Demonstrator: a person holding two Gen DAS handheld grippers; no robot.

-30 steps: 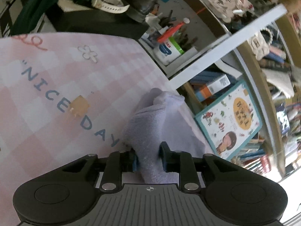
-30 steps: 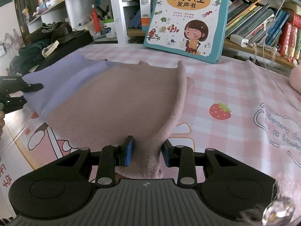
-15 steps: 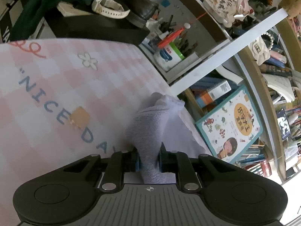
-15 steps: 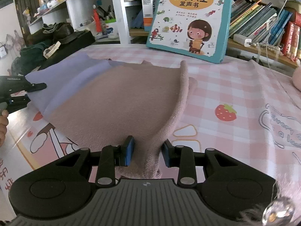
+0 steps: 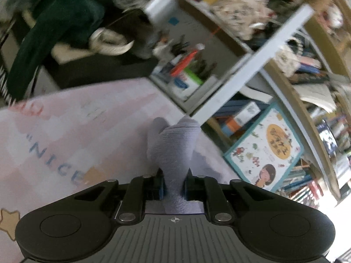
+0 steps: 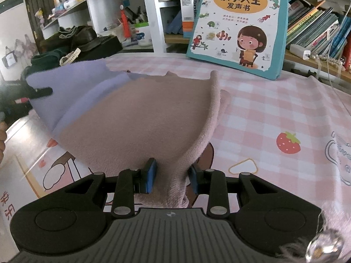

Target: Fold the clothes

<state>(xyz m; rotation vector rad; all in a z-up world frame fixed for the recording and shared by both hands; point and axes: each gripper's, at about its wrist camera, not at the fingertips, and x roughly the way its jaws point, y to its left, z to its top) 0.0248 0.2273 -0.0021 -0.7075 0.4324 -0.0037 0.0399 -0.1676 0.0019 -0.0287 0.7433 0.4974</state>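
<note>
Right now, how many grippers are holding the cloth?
2. The left gripper is closing on the cloth's purple corner; the right gripper pinches its pink edge. None seems hidden.

Left wrist view: rolled, blurred, close over the pink checked cloth (image 5: 65, 135), facing the shelves (image 5: 258, 65). Right wrist view: level, angled down across the same cloth toward those shelves. Shared: picture book (image 5: 265, 151) (image 6: 239, 24), lilac-and-pink garment (image 5: 173, 153) (image 6: 140, 118), cloth.

Motion-blurred shelf clutter (image 5: 186, 70) and tablecloth lettering (image 5: 54, 164) in the left wrist view
</note>
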